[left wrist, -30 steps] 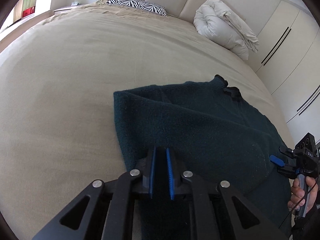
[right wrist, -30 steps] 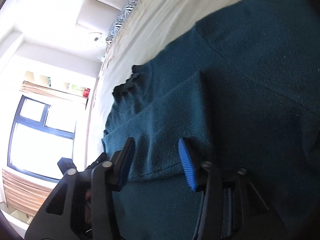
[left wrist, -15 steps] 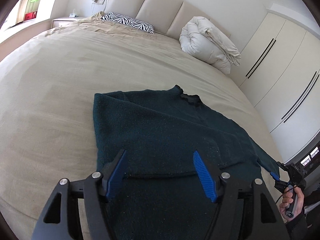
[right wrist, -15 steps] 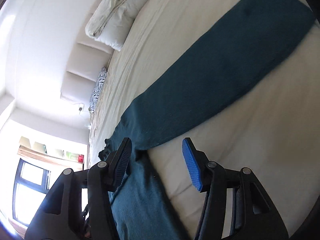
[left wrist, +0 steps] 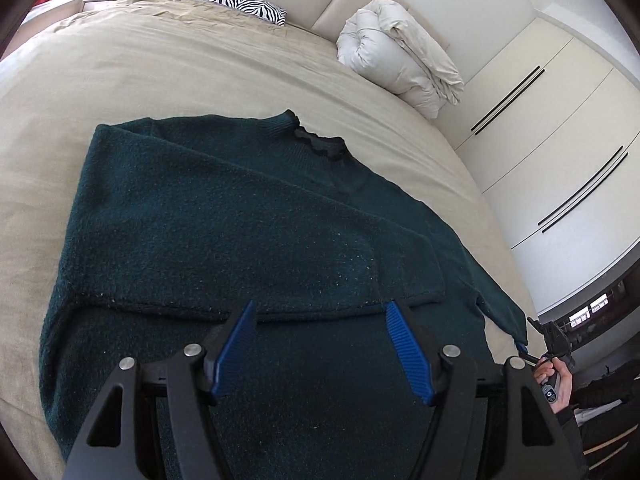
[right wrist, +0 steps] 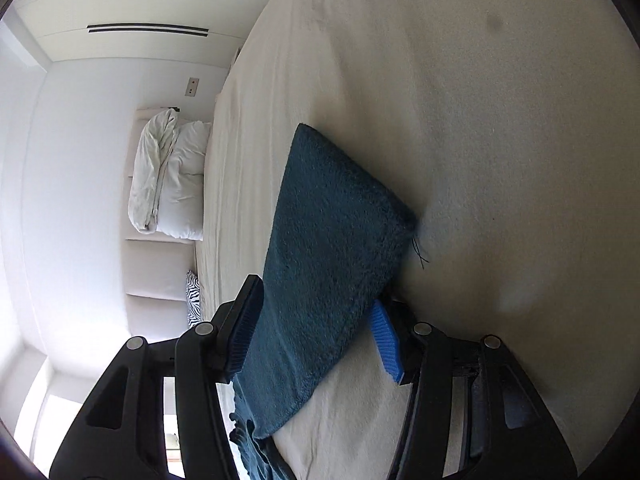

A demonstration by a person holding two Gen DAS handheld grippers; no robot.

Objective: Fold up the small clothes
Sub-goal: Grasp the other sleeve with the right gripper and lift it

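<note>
The right tongs (right wrist: 312, 328) were seen apart, their blue pads straddling the cuff end of the outstretched sleeve (right wrist: 332, 232), not yet clamped on it. From those tongs the sleeve's long axis was laid away across the bed (right wrist: 500, 120), so a fold back toward the body was judged the coming move. The left tongs (left wrist: 320, 352) were held apart and empty above the dark green sweater (left wrist: 208, 232), whose other sleeve was already folded over the chest; that side was the farther from the loose sleeve.
</note>
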